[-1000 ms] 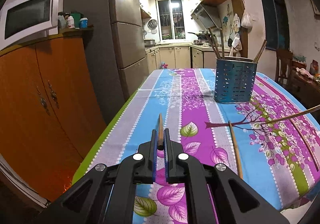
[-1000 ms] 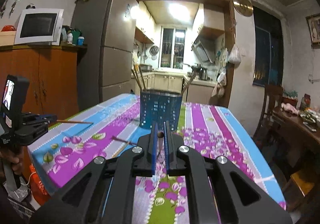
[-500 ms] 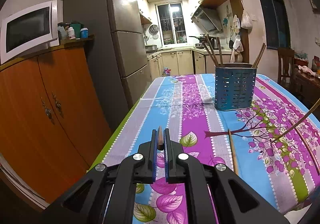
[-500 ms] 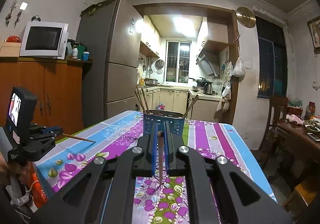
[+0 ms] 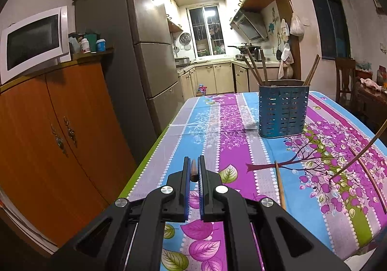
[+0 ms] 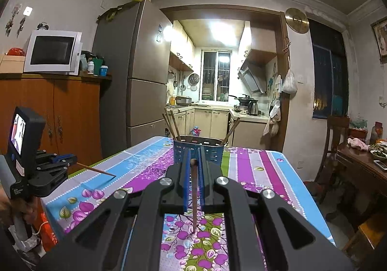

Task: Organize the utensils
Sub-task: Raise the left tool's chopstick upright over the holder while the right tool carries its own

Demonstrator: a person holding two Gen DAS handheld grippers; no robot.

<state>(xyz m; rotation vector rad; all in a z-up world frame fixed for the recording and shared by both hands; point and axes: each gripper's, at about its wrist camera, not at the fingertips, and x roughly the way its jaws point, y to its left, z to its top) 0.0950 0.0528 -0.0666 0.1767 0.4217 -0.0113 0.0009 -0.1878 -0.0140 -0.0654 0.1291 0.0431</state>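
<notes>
- left tongs (image 5: 193, 169) clamped tight on a brown chopstick (image 5: 193, 170); right tongs (image 6: 193, 162) likewise pinching a chopstick (image 6: 194, 188)
- blue perforated holder (image 5: 283, 111), right of centre, containing upright chopsticks (image 5: 254, 69)

A: How much of the chopstick (image 5: 193, 170) between the left jaws shows?

B: Only its butt end; the jaws hide the rest.

A: And the blue holder (image 6: 197, 147) in the right view?

B: Its lower half sits behind the jaws. The desk (image 5: 343, 220) runs off the bottom edge.
</notes>
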